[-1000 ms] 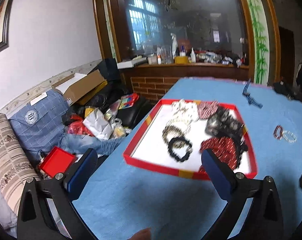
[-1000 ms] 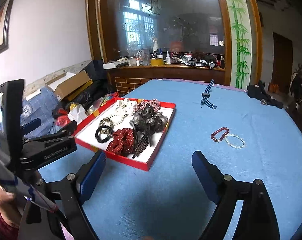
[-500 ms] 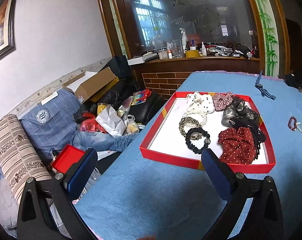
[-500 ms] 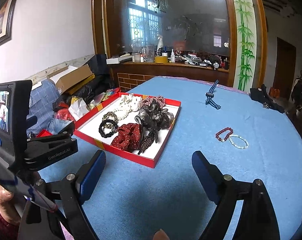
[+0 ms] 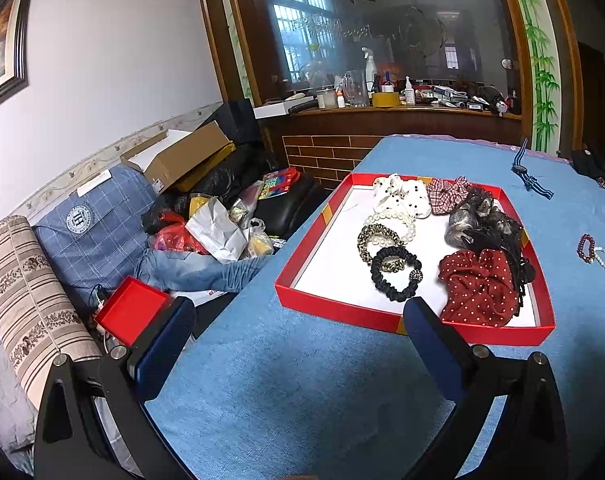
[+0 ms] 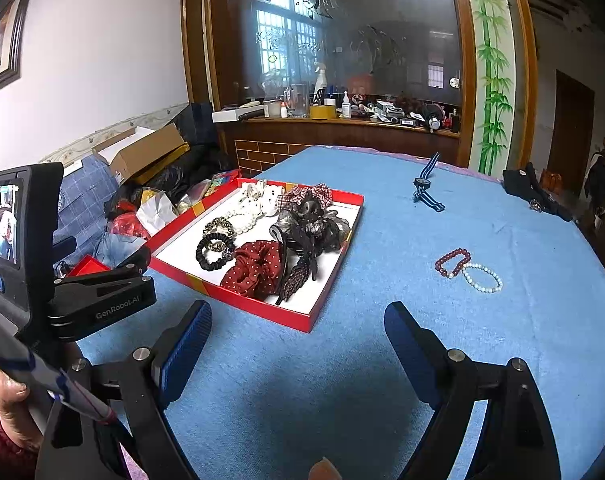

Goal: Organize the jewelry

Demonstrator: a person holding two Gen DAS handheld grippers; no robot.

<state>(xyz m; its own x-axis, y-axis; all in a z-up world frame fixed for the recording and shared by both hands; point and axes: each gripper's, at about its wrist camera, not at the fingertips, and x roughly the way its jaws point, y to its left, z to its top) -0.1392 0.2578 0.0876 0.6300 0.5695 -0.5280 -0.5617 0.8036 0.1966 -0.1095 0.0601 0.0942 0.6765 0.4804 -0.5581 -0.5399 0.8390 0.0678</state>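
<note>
I am holding my left gripper (image 5: pixel 298 328) tilted downward, its two blue-padded jaws spread wide with nothing between them. My right gripper (image 6: pixel 298 332) is angling down too, jaws wide apart and empty.

Both wrist views look forward and slightly down across the blue table (image 5: pixel 302 380). They share the red tray (image 6: pixel 262 312). The left view sits nearer it, seemingly by the table's edge.
</note>
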